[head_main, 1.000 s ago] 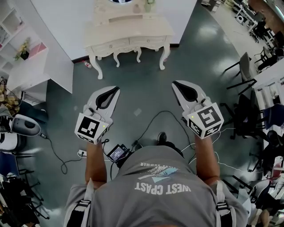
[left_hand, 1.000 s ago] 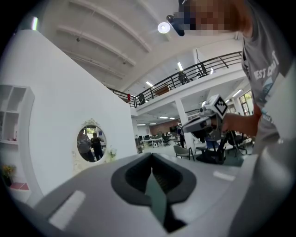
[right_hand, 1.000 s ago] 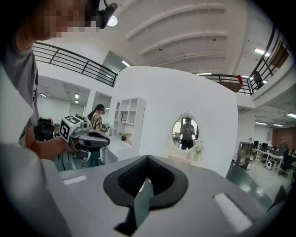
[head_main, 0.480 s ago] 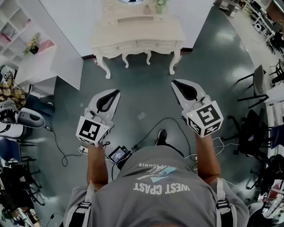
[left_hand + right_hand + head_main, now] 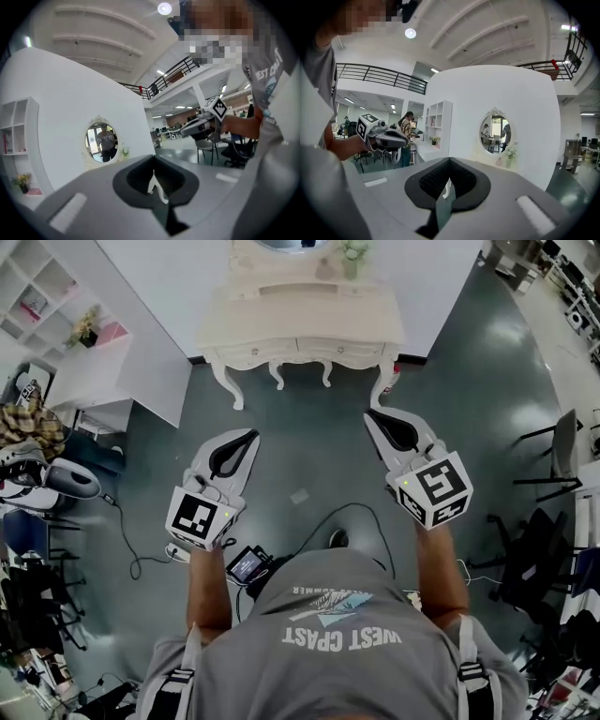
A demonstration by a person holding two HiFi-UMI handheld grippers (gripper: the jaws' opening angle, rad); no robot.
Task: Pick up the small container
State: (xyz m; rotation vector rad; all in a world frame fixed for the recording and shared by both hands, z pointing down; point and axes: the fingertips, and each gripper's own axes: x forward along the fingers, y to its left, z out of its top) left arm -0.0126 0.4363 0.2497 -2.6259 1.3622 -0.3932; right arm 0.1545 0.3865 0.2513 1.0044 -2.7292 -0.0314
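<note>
A cream dressing table stands against the white wall ahead of me, with an oval mirror above it. On its top, beside a small plant vase, stands a small pinkish container, which also shows in the right gripper view as the container. My left gripper and right gripper are held out over the floor, short of the table. Both point toward it. Both are shut with nothing between the jaws, as seen on the left gripper and the right gripper.
A white shelf unit and low cabinet stand left of the table. Cables and a small screen device lie on the floor by my feet. Office chairs are at the right, clutter at the left edge. A person stands far off.
The dressing table has slid down and nearer in the head view as I walk toward it with both grippers held out. The jaws stay shut.
</note>
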